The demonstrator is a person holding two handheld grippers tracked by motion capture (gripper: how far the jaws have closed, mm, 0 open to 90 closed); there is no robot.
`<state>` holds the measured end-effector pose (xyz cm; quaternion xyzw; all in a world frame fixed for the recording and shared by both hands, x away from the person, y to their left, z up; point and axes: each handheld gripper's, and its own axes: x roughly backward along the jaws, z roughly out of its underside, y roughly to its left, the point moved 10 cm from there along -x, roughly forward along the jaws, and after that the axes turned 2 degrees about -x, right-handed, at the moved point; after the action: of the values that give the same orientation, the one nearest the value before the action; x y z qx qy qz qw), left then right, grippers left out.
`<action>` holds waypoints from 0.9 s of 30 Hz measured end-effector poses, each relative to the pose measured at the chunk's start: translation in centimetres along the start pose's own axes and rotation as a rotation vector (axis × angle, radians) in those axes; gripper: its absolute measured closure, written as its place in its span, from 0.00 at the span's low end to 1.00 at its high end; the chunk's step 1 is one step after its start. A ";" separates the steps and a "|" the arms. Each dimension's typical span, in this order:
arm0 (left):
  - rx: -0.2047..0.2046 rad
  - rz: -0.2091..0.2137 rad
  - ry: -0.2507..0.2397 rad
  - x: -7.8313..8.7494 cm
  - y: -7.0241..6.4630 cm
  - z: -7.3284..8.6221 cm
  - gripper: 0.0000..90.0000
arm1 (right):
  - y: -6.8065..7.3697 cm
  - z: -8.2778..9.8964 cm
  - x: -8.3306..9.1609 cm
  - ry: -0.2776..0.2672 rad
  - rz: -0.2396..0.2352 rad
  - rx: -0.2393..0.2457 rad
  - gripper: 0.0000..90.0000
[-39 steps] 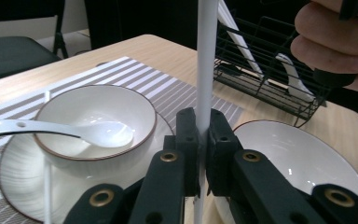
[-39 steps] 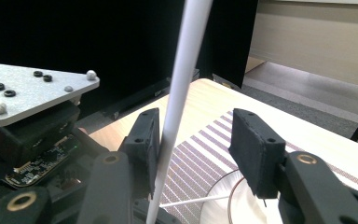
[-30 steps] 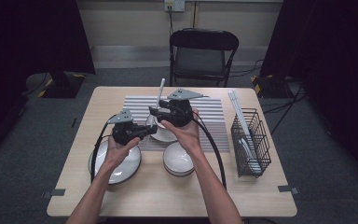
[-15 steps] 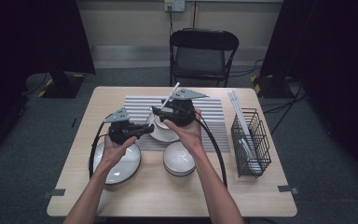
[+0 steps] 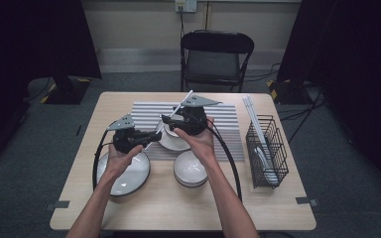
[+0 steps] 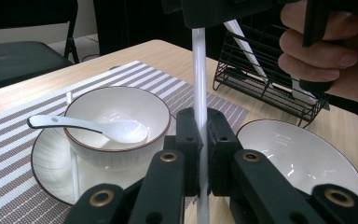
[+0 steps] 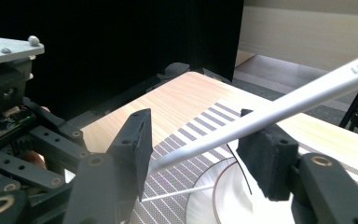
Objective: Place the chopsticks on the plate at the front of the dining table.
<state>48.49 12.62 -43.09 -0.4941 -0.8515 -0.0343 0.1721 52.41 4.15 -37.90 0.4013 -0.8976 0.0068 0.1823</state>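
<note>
A white chopstick [image 5: 186, 99] slants up over the striped placemat [image 5: 228, 119]. My left gripper [image 5: 154, 136] is shut on its lower part; in the left gripper view the pads [image 6: 186, 135] pinch the chopstick [image 6: 199, 70]. My right gripper [image 5: 167, 119] faces it from the right. Its jaws have just been opening and stand apart in the right gripper view [image 7: 200, 140], with the chopstick [image 7: 261, 116] running between them. Under both grippers a bowl [image 6: 116, 116] with a white spoon [image 6: 98, 127] sits on a saucer [image 6: 46, 158]. A second chopstick [image 6: 73, 158] lies beside the bowl.
A black wire basket [image 5: 265, 148] with more chopsticks stands at the table's right. An empty bowl [image 5: 190, 168] sits at the front middle and a larger plate [image 5: 124, 173] at the front left. A folding chair [image 5: 216, 54] stands behind the table.
The chopstick's upper end has swung to the right, so it leans more. My left hand has drifted slightly left. The right hand has kept its place.
</note>
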 end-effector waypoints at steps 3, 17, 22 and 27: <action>0.011 0.003 -0.009 0.0 0.0 -0.1 0.95 | -0.3 0.2 0.0 0.003 0.004 -0.007 0.48; 0.010 0.003 -0.005 0.0 0.2 0.1 0.95 | -1.1 0.8 0.2 0.009 0.032 -0.015 0.43; 0.008 0.002 -0.001 -0.1 0.3 0.2 0.95 | -1.3 1.1 0.0 0.017 0.035 -0.022 0.41; 0.010 0.005 0.000 0.0 0.3 0.2 0.95 | -1.4 1.3 0.2 0.015 0.032 -0.030 0.39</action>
<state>48.71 12.83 -43.32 -0.4954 -0.8504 -0.0298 0.1745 52.91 2.88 -39.22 0.3840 -0.9025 -0.0007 0.1947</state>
